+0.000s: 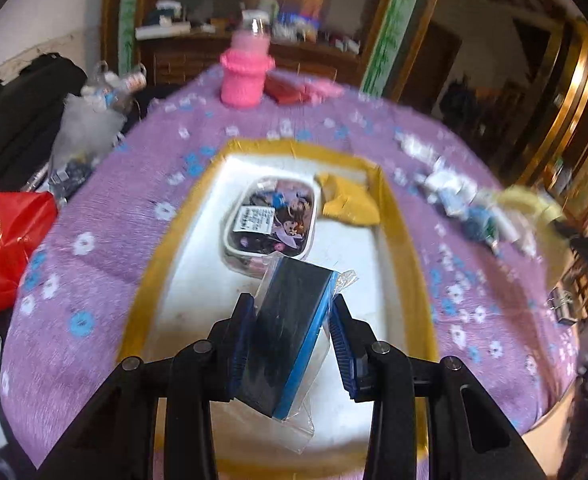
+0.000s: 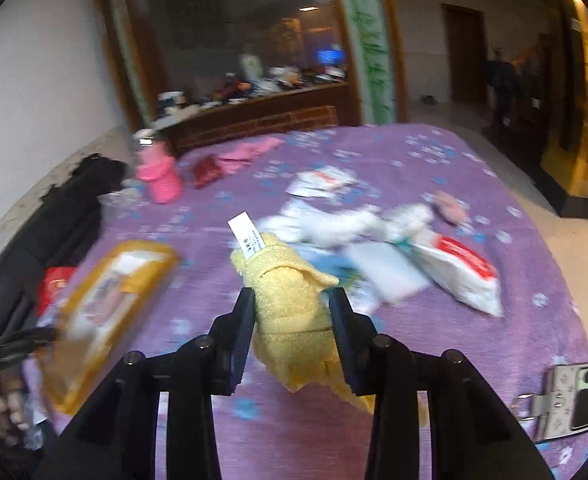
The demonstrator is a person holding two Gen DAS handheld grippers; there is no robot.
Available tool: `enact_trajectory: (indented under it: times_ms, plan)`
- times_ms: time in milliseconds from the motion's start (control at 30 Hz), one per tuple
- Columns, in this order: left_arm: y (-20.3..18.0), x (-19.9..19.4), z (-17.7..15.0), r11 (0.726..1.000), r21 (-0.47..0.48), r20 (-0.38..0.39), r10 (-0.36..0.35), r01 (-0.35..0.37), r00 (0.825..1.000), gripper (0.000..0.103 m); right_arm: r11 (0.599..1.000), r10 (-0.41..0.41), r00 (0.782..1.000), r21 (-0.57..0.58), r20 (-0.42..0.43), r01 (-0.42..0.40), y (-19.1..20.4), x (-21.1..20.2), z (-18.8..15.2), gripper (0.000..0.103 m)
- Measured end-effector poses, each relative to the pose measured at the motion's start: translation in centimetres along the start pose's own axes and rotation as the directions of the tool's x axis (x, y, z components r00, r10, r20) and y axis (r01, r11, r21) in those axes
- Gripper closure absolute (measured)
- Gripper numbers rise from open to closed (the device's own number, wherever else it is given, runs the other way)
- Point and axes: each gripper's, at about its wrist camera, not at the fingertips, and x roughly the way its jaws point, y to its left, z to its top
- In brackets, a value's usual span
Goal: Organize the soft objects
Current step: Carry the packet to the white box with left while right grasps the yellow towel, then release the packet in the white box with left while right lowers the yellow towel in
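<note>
My left gripper [image 1: 292, 312] is shut on a dark sponge with a blue edge [image 1: 290, 328], wrapped in clear plastic, and holds it above a yellow-rimmed box [image 1: 403, 240]. A cartoon-printed pack [image 1: 272, 220] and a yellow cloth [image 1: 347, 200] lie inside the box. My right gripper [image 2: 292, 308] is shut on a yellow towel [image 2: 290, 304] with a white tag, held above the purple flowered bed cover [image 2: 413, 360]. The same box shows in the right wrist view [image 2: 110, 280] at the left.
A pile of white packets and wipes [image 2: 373, 240] lies on the cover. A pink knitted bottle cover [image 1: 246, 70], red and pink cloths [image 2: 230, 160], a red bag [image 1: 8, 236], a phone on a clamp [image 2: 565, 396] and a black bag [image 2: 66, 216] are around.
</note>
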Motion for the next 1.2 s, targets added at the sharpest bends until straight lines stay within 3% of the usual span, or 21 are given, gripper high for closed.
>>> enact_trajectory:
  times_ms: [133,200,267,333,433,500,600,733,833,900,1033,1100,1200]
  plan:
    - [0.2,3.4,2.9,0.999,-0.036,-0.064,0.026,-0.029,0.998,0.063,0.991,0.13,0.991,-0.018,-0.025,-0.131,4.4,0.0,0.9,0.066]
    - [0.9,4.3,4.1,0.996,-0.075,-0.064,0.046,-0.051,0.997,0.058,0.982,0.188,0.981,-0.02,-0.057,-0.189,6.8,0.6,1.2,0.066]
    - [1.8,5.3,5.1,0.99,-0.136,-0.071,0.037,-0.046,0.997,0.045,0.971,0.235,0.967,-0.014,-0.094,-0.238,8.9,1.6,1.2,0.066]
    - [2.5,5.2,4.9,0.98,-0.198,-0.085,0.005,-0.022,0.996,0.045,0.959,0.282,0.949,-0.001,-0.142,-0.285,11.2,3.1,1.2,0.066]
    - [2.8,2.8,3.5,0.972,-0.227,-0.019,-0.068,0.062,0.998,0.042,0.935,0.353,0.911,0.052,-0.212,-0.35,13.9,5.6,0.8,0.066]
    - [2.9,0.3,2.4,0.972,-0.22,0.038,-0.069,0.076,0.997,0.041,0.91,0.415,0.873,0.115,-0.256,-0.399,15.6,7.4,0.5,0.066]
    - [3.3,-4.0,0.9,0.975,-0.209,0.151,-0.048,0.079,0.987,0.031,0.874,0.484,0.82,0.218,-0.304,-0.435,17.4,10.2,0.0,0.066]
    - [4.7,-8.2,-1.2,0.97,-0.236,0.276,0.008,0.059,0.961,0.023,0.865,0.496,0.802,0.273,-0.333,-0.422,19.6,13.2,-0.7,0.066]
    - [5.6,-9.1,-1.9,0.963,-0.26,0.3,0.013,0.069,0.954,0.023,0.833,0.533,0.773,0.377,-0.344,-0.406,19.6,15.7,-1.3,0.066]
    - [5.9,-9.3,-2.3,0.961,-0.267,0.307,0.012,0.074,0.952,0.023,0.831,0.517,0.78,0.424,-0.352,-0.36,18.9,17.4,-1.7,0.066]
    - [5.2,-9.5,-2.6,0.973,-0.228,0.314,0.039,0.035,0.949,0.023,0.932,0.317,0.882,0.285,-0.349,-0.222,18.7,17.6,-1.6,0.064]
    - [4.5,-9.3,-2.6,0.978,-0.207,0.315,0.068,-0.001,0.947,0.023,0.951,0.271,0.907,0.236,-0.323,-0.2,18.8,16.9,-1.5,0.061]
    - [3.8,-9.1,-2.7,0.984,-0.177,0.314,0.089,-0.033,0.945,0.023,0.959,0.26,0.922,0.186,-0.286,-0.213,19.0,15.5,-1.2,0.043]
